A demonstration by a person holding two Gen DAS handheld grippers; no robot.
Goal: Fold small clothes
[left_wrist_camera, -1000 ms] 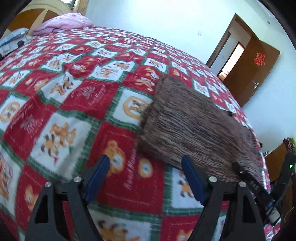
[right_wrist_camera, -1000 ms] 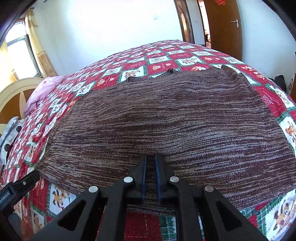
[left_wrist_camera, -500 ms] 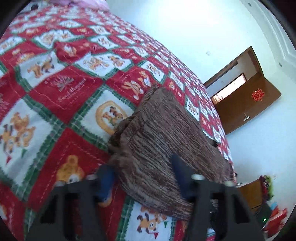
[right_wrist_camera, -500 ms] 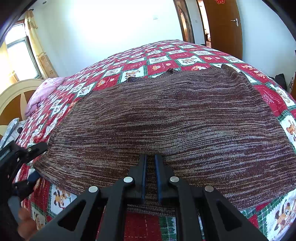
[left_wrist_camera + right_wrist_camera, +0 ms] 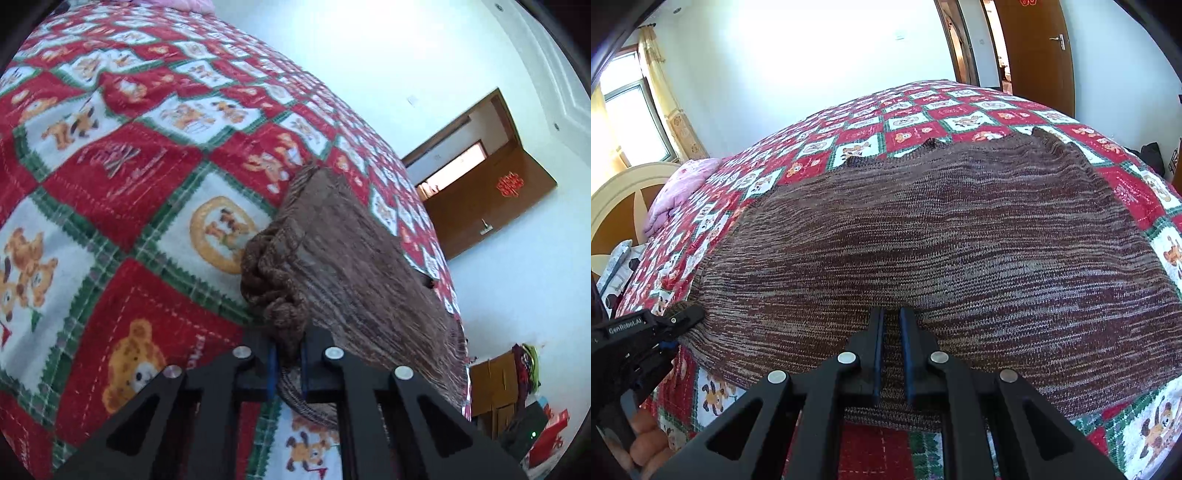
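Left wrist: left gripper (image 5: 287, 363) just clamped onto bunched corner of brown knit (image 5: 942, 251); right gripper (image 5: 892, 350) pinching near hem. Could slip free if lifted unevenly.

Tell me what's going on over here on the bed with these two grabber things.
A person is folding a brown knitted garment spread on a red patchwork bedspread. The right claw is shut on the garment's near edge. The left claw has just been closing and now pinches a bunched corner of the same garment. Both grips are set, but no fold has been made yet.
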